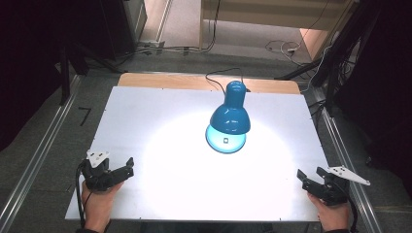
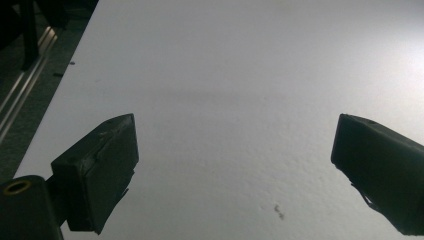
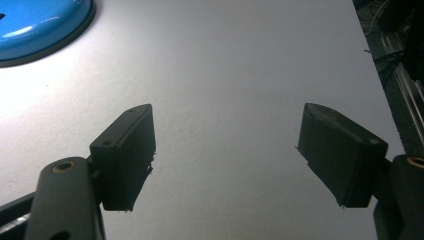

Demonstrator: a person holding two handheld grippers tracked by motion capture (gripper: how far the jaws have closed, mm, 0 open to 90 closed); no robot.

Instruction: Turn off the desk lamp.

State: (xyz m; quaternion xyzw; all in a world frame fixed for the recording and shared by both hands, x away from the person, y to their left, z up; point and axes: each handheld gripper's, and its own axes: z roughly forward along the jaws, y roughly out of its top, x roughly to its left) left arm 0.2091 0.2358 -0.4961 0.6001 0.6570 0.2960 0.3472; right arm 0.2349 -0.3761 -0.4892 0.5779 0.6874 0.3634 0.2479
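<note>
A: Where's the lamp?

B: Blue desk lamp (image 1: pixel 229 119) stands lit, mid-worktop toward the far edge, cord trailing off the back. Left gripper (image 1: pixel 127 167) and right gripper (image 1: pixel 302 178) sit at the near corners, jaws apart, both empty.

A: Next step?

B: Prob. reaching in, w/ open white worktop (image 1: pixel 160 121) between. We'd keep clear of the side edges.

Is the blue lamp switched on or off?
On. The lamp throws a bright round pool of light on the table around its base.
</note>
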